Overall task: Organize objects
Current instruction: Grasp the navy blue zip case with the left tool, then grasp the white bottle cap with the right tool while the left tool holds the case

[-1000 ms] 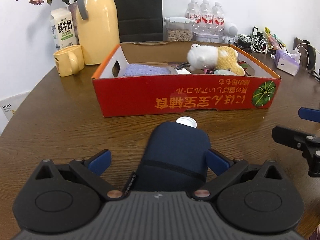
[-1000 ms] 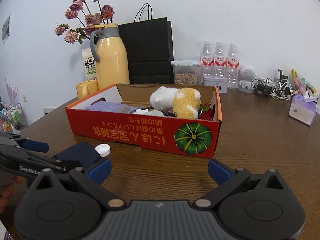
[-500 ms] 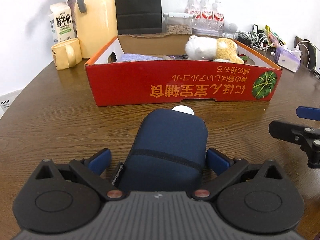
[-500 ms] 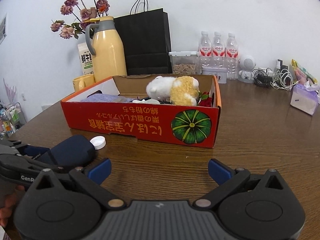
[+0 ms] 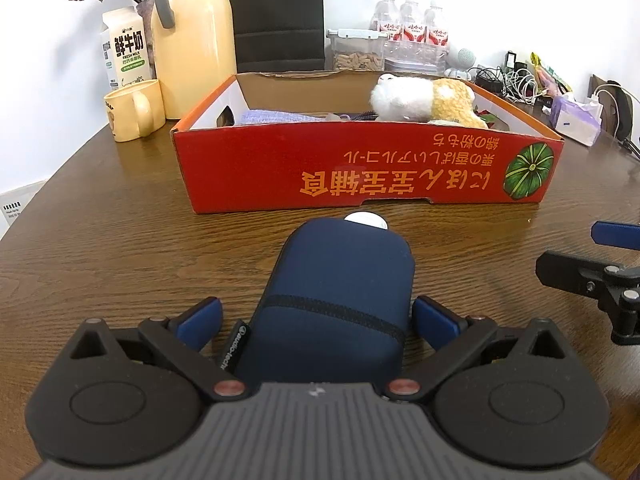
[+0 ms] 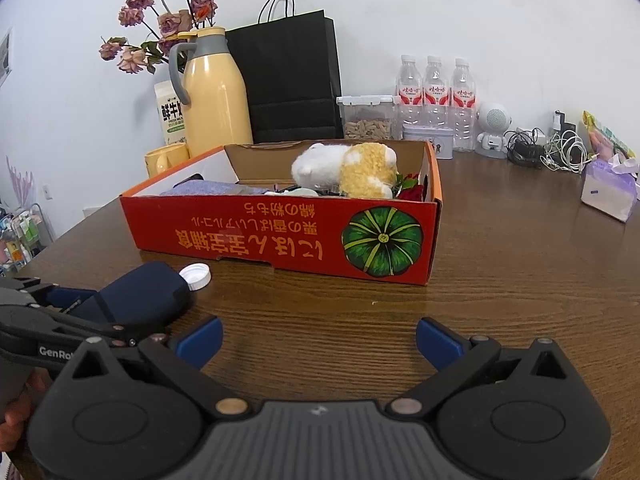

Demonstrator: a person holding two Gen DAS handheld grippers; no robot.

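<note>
A navy zip pouch (image 5: pixel 340 280) lies on the wooden table between the fingers of my left gripper (image 5: pixel 318 320). The jaws stand wide: the right pad touches the pouch, while a gap shows at the left pad. A white bottle cap (image 5: pixel 366 218) sits just beyond the pouch, in front of the red cardboard box (image 5: pixel 360 176). The box holds a white and yellow plush toy (image 5: pixel 424 96) and a lilac cloth (image 5: pixel 276 117). My right gripper (image 6: pixel 318 336) is open over bare table, right of the pouch (image 6: pixel 140 292) and the cap (image 6: pixel 196 276), with the box (image 6: pixel 280 232) ahead.
Behind the box stand a yellow thermos (image 5: pixel 192 36), a yellow mug (image 5: pixel 134 110), a milk carton (image 5: pixel 126 50), a black paper bag (image 6: pixel 288 76), water bottles (image 6: pixel 436 92) and a snack container (image 6: pixel 366 118). Cables (image 6: pixel 548 148) and a tissue pack (image 6: pixel 608 192) lie at the right.
My left gripper dropped lower and came forward around the pouch during the first half second, then held still. The right gripper shifted slightly closer to the box. Both jaw widths are unchanged.
</note>
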